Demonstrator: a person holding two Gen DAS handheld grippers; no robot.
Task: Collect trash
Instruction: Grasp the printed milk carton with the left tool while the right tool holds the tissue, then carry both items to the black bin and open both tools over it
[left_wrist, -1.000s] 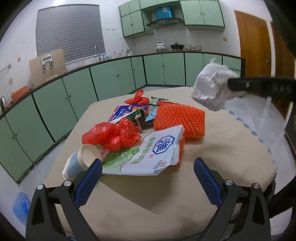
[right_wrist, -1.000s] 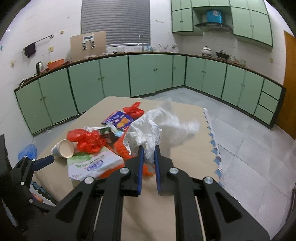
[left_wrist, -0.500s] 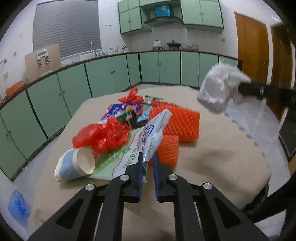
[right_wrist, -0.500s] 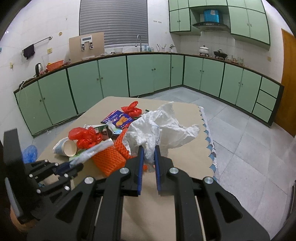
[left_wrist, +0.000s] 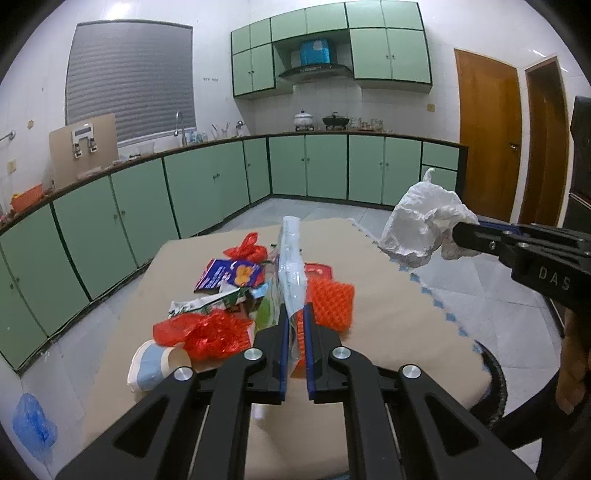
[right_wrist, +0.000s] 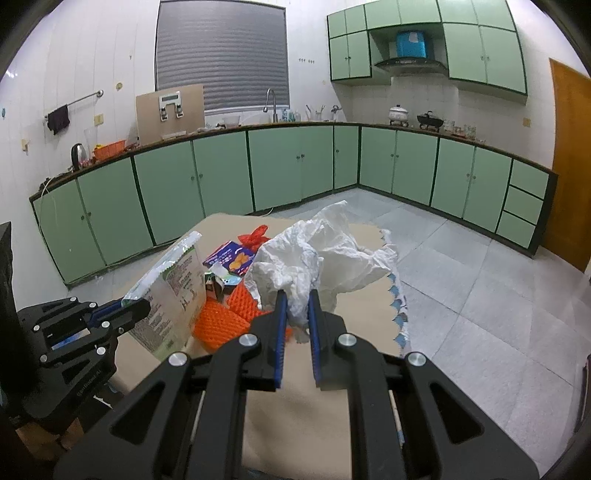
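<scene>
The left gripper (left_wrist: 296, 314) has its jaws pinching a white packet (left_wrist: 291, 258), lifted edge-up above the litter on the worktop (left_wrist: 388, 325). The right gripper (right_wrist: 295, 306) jaws clamp a crumpled white bag (right_wrist: 325, 258) held beside it.

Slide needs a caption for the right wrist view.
Right tongs pinch a white bag; left tongs lift a packet.

Both wrist fisheye views look forward and slightly downward along their fingers, close above the cloth-covered table (left_wrist: 388, 325), toward the green cabinets (right_wrist: 221, 173). The 2 views share the trash pile (left_wrist: 236, 295), and each shows the opposite gripper at its edge.
</scene>
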